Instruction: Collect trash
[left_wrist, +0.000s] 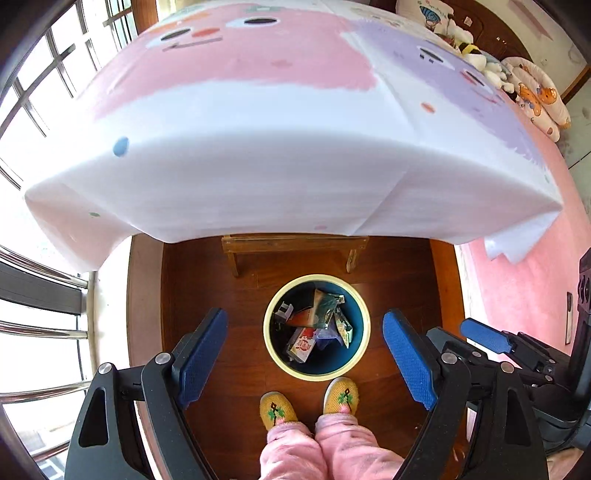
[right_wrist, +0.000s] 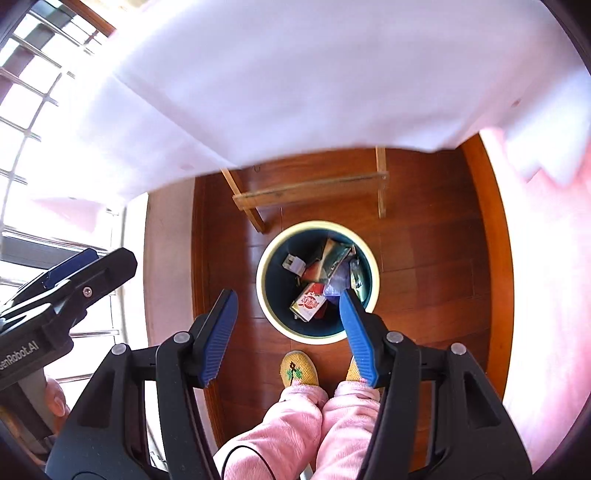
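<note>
The bin (left_wrist: 317, 326), round w/ a cream rim, stood on the wood floor (left_wrist: 207, 273) just in front of the person's yellow slippers (left_wrist: 277, 406), near a low wooden stool (left_wrist: 295, 245) that sat half under the cloth-covered table (left_wrist: 280, 155). Trash (left_wrist: 314, 325) lay inside: a red-and-white carton, dark wrappers, bits of packaging. Both tools were held high above it, pointing steeply down. Left gripper (left_wrist: 306, 354): jaws spread wide, nothing btwn them, bin framed in the gap. Right gripper (right_wrist: 288, 332): jaws apart too, empty, its right finger (right_wrist: 356, 339) overlapping the bin's near edge in view. Pink trouser legs (right_wrist: 295, 424) showed below. Windows (left_wrist: 44, 92) far left; pink bedding (left_wrist: 528, 288) to the right.
</note>
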